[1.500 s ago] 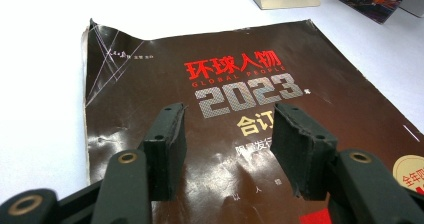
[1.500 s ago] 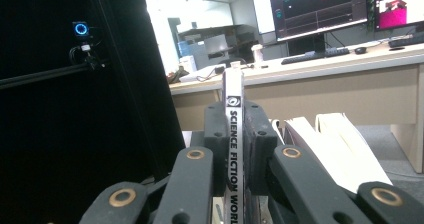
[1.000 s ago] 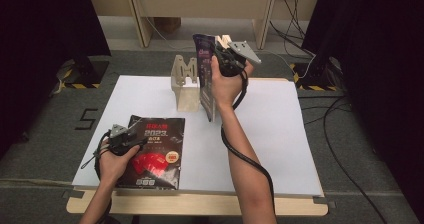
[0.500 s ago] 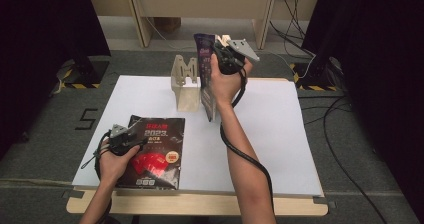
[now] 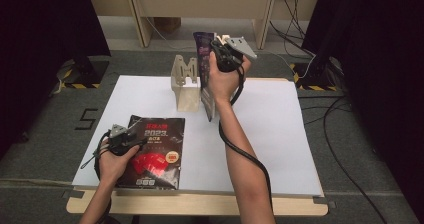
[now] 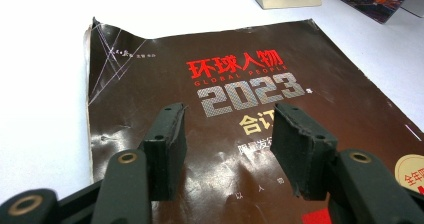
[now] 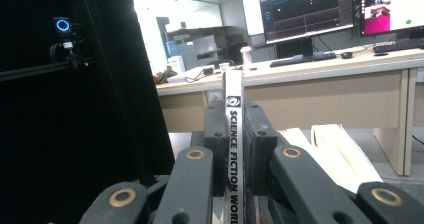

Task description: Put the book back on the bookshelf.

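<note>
The Science Fiction World magazine stands on edge beside the wooden book stand, clamped at its spine by the right gripper. Next it likely needs slotting in. The left gripper, jaws apart, hovers over the flat 2023 Global People magazine on the worktop.

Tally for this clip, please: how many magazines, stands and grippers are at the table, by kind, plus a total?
Magazines: 2, the dark brown glossy 2023 magazine lying flat and the thin white-spined Science Fiction World magazine held upright.
Stands: 1, the beige slotted wooden book stand.
Hand-held grippers: 2, the left hand-held gripper open, the right hand-held gripper clamped on the spine.
Total: 5.
</note>
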